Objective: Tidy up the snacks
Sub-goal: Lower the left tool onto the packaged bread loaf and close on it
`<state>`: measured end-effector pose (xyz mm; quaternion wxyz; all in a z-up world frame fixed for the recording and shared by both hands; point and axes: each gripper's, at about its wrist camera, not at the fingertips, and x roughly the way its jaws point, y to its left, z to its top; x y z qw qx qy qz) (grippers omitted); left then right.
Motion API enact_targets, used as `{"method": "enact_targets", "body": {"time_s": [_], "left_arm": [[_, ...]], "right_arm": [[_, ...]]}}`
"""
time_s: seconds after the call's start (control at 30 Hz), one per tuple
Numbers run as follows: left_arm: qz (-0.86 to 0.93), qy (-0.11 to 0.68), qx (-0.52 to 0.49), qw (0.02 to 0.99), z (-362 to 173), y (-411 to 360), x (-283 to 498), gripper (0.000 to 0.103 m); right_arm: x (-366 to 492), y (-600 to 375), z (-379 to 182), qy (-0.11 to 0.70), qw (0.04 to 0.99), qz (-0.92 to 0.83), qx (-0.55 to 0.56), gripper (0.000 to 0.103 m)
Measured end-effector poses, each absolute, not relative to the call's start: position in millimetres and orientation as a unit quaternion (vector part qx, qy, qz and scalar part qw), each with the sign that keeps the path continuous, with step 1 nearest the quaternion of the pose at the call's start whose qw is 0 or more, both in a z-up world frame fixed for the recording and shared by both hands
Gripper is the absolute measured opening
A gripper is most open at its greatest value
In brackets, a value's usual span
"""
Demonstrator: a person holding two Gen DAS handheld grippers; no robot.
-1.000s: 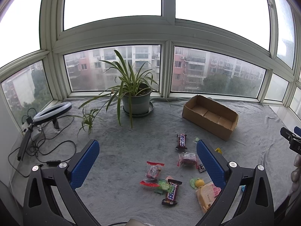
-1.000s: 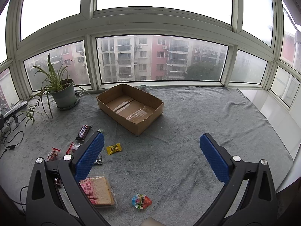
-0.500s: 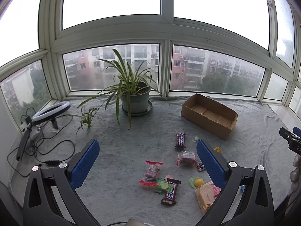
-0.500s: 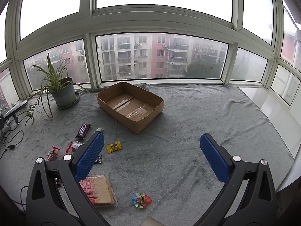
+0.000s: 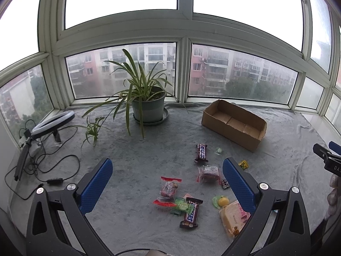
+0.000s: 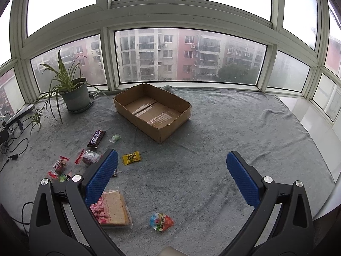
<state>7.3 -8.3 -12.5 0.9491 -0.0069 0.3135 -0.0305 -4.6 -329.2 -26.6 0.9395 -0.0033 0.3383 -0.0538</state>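
A bay-window ledge covered by a grey blanket (image 6: 213,140) serves as the work surface; glazing wraps its far and side edges, with apartment blocks outside. A potted spider plant (image 5: 147,98) stands by the far edge left of centre, and a ring light (image 5: 53,121) with loose cables lies near the left edge. An open cardboard box (image 6: 153,111), with nothing inside, sits toward the far edge. The snacks lie scattered on the blanket nearer the front, apart from the box: two chocolate bars (image 5: 201,152) (image 5: 191,212), red-wrapped sweets (image 5: 169,188), a yellow candy (image 6: 131,157), a packaged cake slice (image 6: 111,208) and a round jelly cup (image 6: 160,221). The left claw (image 5: 167,184) hovers above the snacks, fingers spread wide, holding and touching nothing. The right claw (image 6: 171,176) is likewise wide open and empty over bare blanket.
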Motion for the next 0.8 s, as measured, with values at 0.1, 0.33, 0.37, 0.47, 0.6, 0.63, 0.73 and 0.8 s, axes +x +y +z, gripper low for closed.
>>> {"method": "enact_targets", "body": {"time_s": [0.1,0.33,0.37,0.47,0.6,0.63,0.73,0.8], "left_arm": [[-0.046,0.330,-0.016,0.943,-19.1,-5.5,11.7,0.102],[-0.090,0.384,-0.017,0.919,-47.8,-9.5,20.5,0.102],[-0.098,0.395,-0.023,0.913,-53.2,-9.0,22.2,0.102],[-0.115,0.419,-0.026,0.901,-68.1,-11.4,25.2,0.101],[-0.154,0.453,-0.048,0.877,-86.0,-17.3,29.8,0.098],[-0.168,0.464,-0.061,0.867,-89.4,-18.4,29.9,0.098],[-0.196,0.498,-0.082,0.841,-103.8,-24.3,34.4,0.094],[-0.215,0.515,-0.088,0.825,-110.4,-29.3,35.5,0.091]], "right_arm": [[0.0,-328.6,-34.5,0.354,0.935,-0.037,-0.008,0.103],[6.2,-320.1,-59.0,0.395,0.919,0.014,-0.011,0.103],[6.8,-319.9,-62.4,0.403,0.915,0.024,-0.005,0.103],[10.1,-315.3,-77.3,0.424,0.904,0.052,0.010,0.103],[15.1,-309.7,-97.5,0.451,0.887,0.089,0.034,0.103],[16.6,-308.0,-102.7,0.457,0.883,0.100,0.041,0.103],[22.0,-303.9,-119.6,0.480,0.867,0.125,0.056,0.103],[25.3,-299.6,-130.7,0.495,0.855,0.140,0.062,0.100]]}}
